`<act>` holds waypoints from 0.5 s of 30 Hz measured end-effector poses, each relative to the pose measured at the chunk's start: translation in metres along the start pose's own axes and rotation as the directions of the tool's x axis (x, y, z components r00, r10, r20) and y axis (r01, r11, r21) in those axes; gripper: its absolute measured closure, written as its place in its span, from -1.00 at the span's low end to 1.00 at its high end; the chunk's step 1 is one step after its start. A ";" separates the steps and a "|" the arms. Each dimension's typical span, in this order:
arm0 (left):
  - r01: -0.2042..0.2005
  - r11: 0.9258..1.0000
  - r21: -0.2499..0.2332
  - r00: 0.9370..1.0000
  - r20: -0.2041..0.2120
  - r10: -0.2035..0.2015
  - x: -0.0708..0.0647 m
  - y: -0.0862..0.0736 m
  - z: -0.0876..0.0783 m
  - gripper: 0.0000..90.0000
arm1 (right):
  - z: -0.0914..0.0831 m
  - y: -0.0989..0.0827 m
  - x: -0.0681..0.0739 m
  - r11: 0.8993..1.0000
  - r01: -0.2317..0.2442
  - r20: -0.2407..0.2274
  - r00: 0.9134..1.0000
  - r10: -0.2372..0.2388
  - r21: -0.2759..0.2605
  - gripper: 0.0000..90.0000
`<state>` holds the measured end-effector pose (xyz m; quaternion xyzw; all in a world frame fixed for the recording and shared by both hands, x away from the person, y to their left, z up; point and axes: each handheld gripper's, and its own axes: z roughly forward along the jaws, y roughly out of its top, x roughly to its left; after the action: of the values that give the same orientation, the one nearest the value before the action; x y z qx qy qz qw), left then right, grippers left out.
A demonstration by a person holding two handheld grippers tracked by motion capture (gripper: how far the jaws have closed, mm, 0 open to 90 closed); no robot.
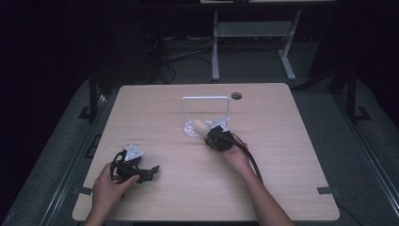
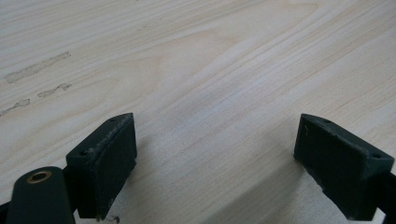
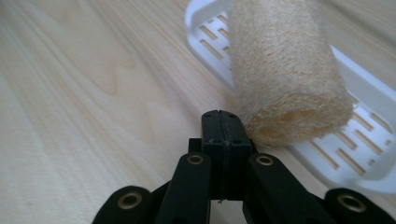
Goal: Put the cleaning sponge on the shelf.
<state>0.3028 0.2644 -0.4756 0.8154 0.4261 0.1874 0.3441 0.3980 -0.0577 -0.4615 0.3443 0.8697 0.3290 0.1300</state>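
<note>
A pale loofah roll (image 3: 285,74) lies slanted over the slotted base of a white rack (image 3: 364,98); in the high view the loofah roll (image 1: 200,125) sits at the foot of the rack's upright frame (image 1: 205,99). My right gripper (image 3: 221,119) is shut, pads pressed flat together, its tips right against the roll's near end. I cannot tell whether any fibre is pinched. From above, the right gripper (image 1: 214,135) sits just right of the roll. My left gripper (image 2: 215,154) is open over bare wood, and at the table's front left the left gripper (image 1: 151,171) lies low.
The light wooden table (image 1: 282,155) has a round cable hole (image 1: 236,96) near its far edge. A white desk frame (image 1: 254,28) and cables stand on the dark floor behind. A black cable (image 1: 251,160) trails along the right forearm.
</note>
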 end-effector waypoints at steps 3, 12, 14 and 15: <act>0.000 1.000 0.000 1.000 0.000 0.000 0.000 0.000 0.000 -0.72 | -0.001 -0.001 -0.006 1.000 -0.009 0.022 1.000 0.009 -0.001 1.00; 0.002 1.000 -0.002 1.000 0.000 -0.002 0.000 0.000 0.000 -0.72 | -0.003 -0.004 -0.017 0.999 -0.032 0.055 0.998 0.032 -0.001 1.00; 0.002 1.000 -0.002 1.000 0.000 -0.002 0.000 0.000 0.000 -0.72 | -0.003 -0.004 -0.019 0.999 -0.036 0.063 0.997 0.036 0.002 1.00; 0.003 1.000 -0.002 1.000 0.000 -0.003 0.000 0.000 0.000 -0.72 | -0.003 -0.005 -0.020 0.999 -0.036 0.064 0.997 0.036 -0.001 1.00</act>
<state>0.3027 0.2642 -0.4757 0.8146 0.4270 0.1874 0.3451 0.4085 -0.0752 -0.4622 0.3704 0.8588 0.3198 0.1517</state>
